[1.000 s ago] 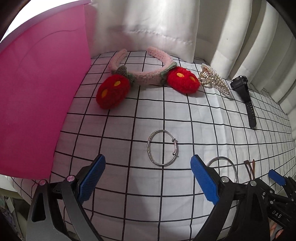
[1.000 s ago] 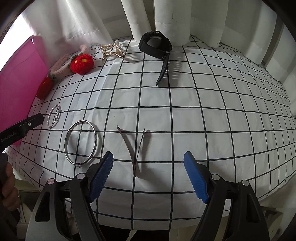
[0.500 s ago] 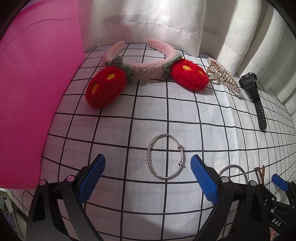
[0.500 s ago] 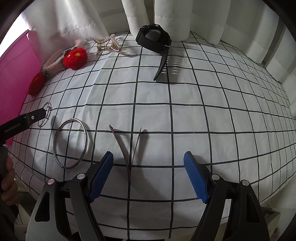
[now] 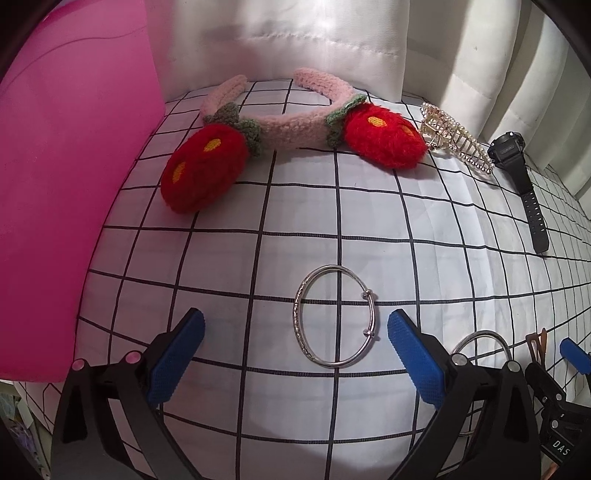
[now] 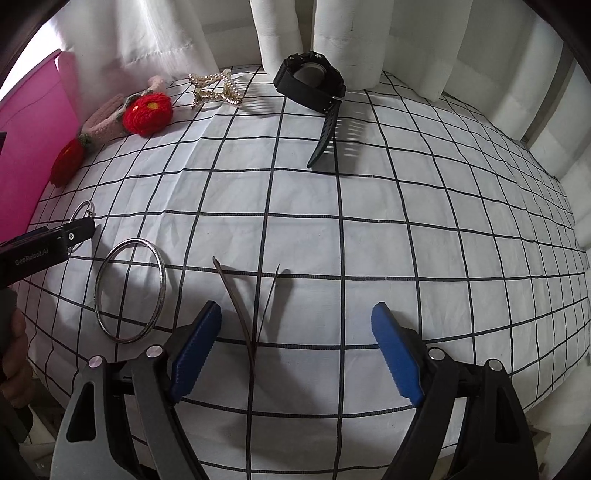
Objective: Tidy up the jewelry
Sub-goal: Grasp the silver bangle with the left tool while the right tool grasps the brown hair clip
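Observation:
A thin silver bangle with a clasp (image 5: 300, 325) lies flat on the checked cloth. My left gripper (image 5: 293, 350) is open and empty, low over the cloth, its blue pads either side of the bangle's near part. A plain silver ring bangle (image 6: 161, 275) lies left of my right gripper (image 6: 295, 343), which is open and empty. A brown V-shaped hair clip (image 6: 236, 299) lies between the right pads, nearer the left one. The ring bangle (image 5: 495, 338) and clip (image 5: 537, 341) also show partly in the left wrist view.
A pink box (image 5: 59, 184) stands at the left. A pink headband with red knitted strawberries (image 5: 280, 125), a pearl claw clip (image 5: 454, 138) and a black watch (image 6: 314, 79) lie along the back by white curtains (image 6: 332, 33). The cloth (image 6: 406, 221) stretches right.
My left gripper has moved forward and lower, so the clasp bangle now sits between its pads. My right gripper has edged forward and right toward the hair clip. Both stay open.

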